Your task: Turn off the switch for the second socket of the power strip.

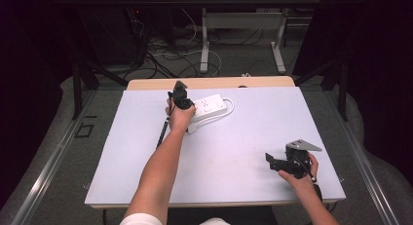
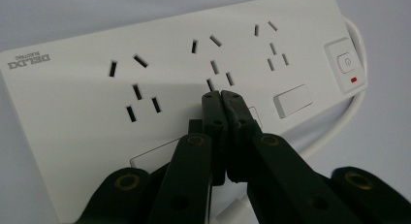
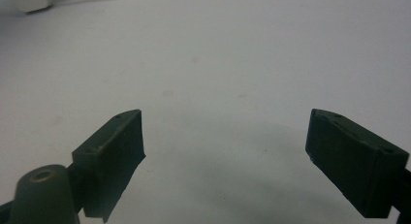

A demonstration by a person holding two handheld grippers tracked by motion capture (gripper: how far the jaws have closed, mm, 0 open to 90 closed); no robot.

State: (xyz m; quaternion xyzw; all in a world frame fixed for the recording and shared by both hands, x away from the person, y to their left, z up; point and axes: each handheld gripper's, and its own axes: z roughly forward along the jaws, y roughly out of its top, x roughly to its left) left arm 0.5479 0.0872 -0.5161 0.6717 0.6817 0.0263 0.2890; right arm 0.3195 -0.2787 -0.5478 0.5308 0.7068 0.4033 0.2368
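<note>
- High view: fixed above the near edge of the table, facing forward and down, far enough to take in the whole top plus floor beyond.
- Left gripper view: riding the left gripper, looking along shut jaws, very close over the white power strip.
- Right gripper view: riding the right gripper, aimed low across bare table, strip's corner far off.
- Shared by all three: strip and table top.
</note>
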